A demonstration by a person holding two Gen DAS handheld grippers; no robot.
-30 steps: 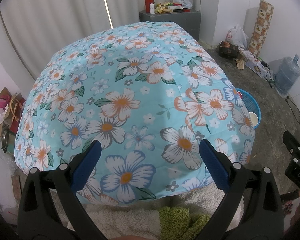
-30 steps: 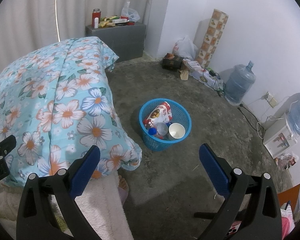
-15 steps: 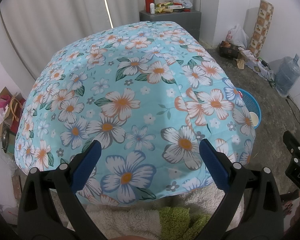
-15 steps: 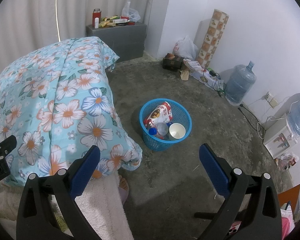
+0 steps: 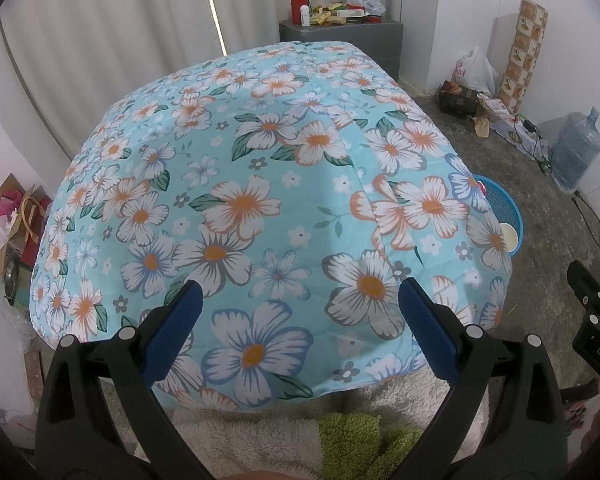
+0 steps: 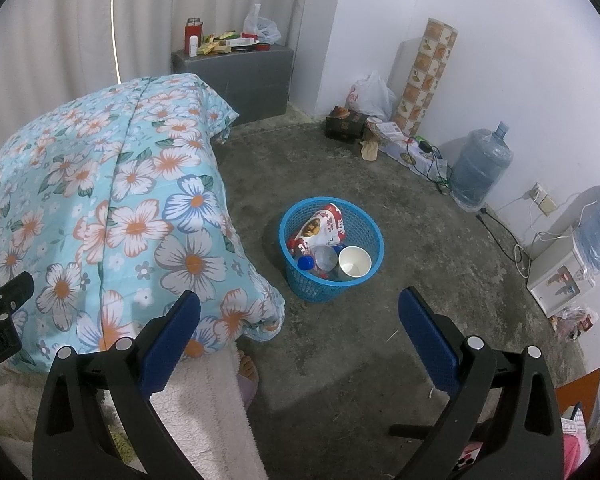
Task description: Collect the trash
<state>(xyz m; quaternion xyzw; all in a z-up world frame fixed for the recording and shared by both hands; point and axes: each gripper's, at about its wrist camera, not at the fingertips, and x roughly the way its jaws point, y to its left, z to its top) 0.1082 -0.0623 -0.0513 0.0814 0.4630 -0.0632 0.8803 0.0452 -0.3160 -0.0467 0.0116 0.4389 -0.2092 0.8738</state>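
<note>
Hovering: left gripper agape, empty | right gripper agape, empty | one basket: one cup

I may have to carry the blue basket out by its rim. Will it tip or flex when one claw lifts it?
The blue basket is thin open plastic mesh, so its rim would probably flex. Its load, a snack bag, a paper cup and a plastic bottle, looks light. Lifted from one side, it would likely tilt.
</note>
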